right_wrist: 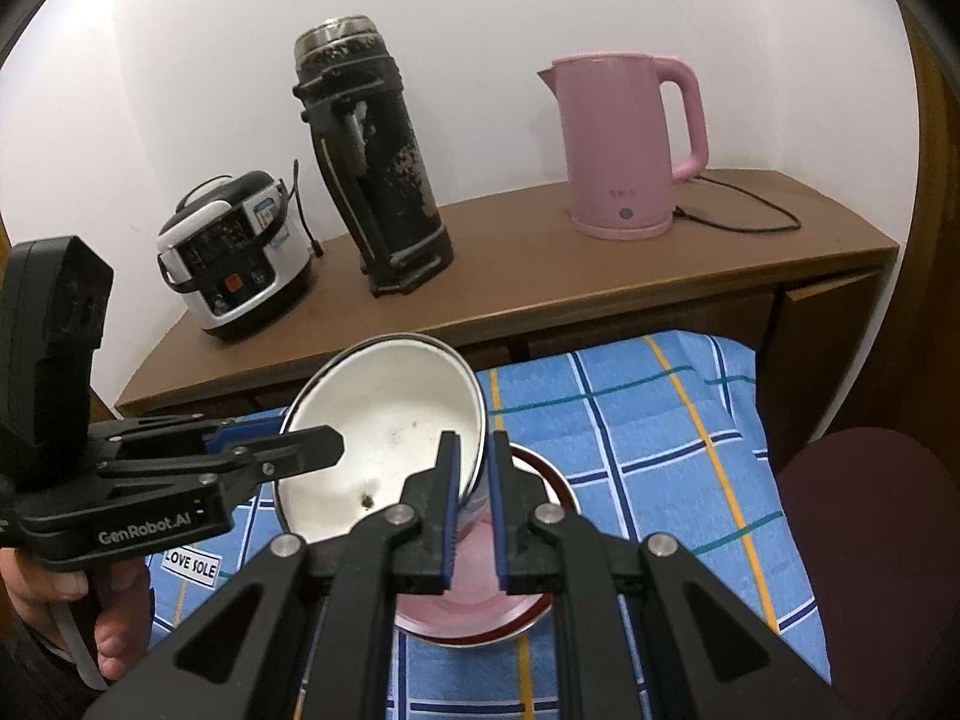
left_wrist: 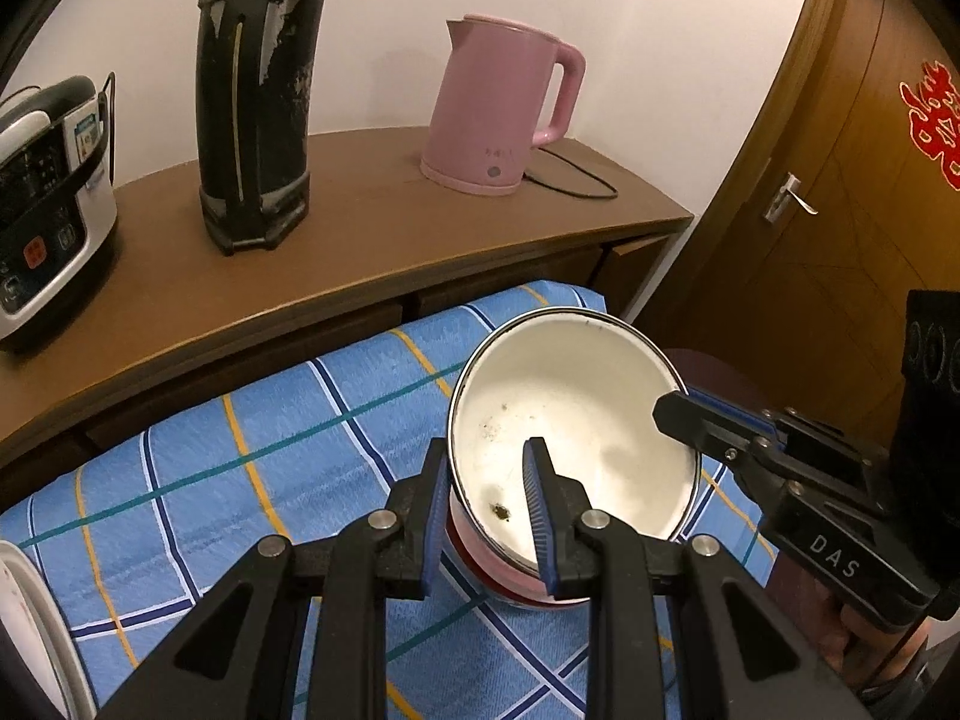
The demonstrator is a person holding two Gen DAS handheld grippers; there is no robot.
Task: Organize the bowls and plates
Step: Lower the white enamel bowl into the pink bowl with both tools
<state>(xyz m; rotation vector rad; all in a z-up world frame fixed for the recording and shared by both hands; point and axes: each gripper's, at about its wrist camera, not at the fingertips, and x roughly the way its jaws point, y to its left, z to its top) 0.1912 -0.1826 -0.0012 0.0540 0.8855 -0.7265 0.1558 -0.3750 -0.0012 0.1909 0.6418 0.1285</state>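
A white enamel bowl [left_wrist: 570, 420] with a metal rim is tilted, its inside speckled with dirt. It rests on a pink bowl with a red rim [right_wrist: 480, 600] that stands on the blue checked cloth [left_wrist: 240, 480]. My left gripper [left_wrist: 486, 516] is shut on the white bowl's near rim, one finger inside, one outside. My right gripper [right_wrist: 474, 510] is shut on the opposite rim of the white bowl [right_wrist: 396, 420]. Each gripper shows in the other's view: the right gripper [left_wrist: 684, 414] at the right, the left gripper [right_wrist: 324, 444] at the left.
A wooden sideboard [right_wrist: 540, 276] behind the cloth carries a rice cooker [right_wrist: 234, 252], a black thermos [right_wrist: 372, 162] and a pink kettle [right_wrist: 624, 144] with its cord. A white plate edge [left_wrist: 30, 612] lies at the left. A dark red stool [right_wrist: 870, 510] and a wooden door [left_wrist: 840, 180] stand to the right.
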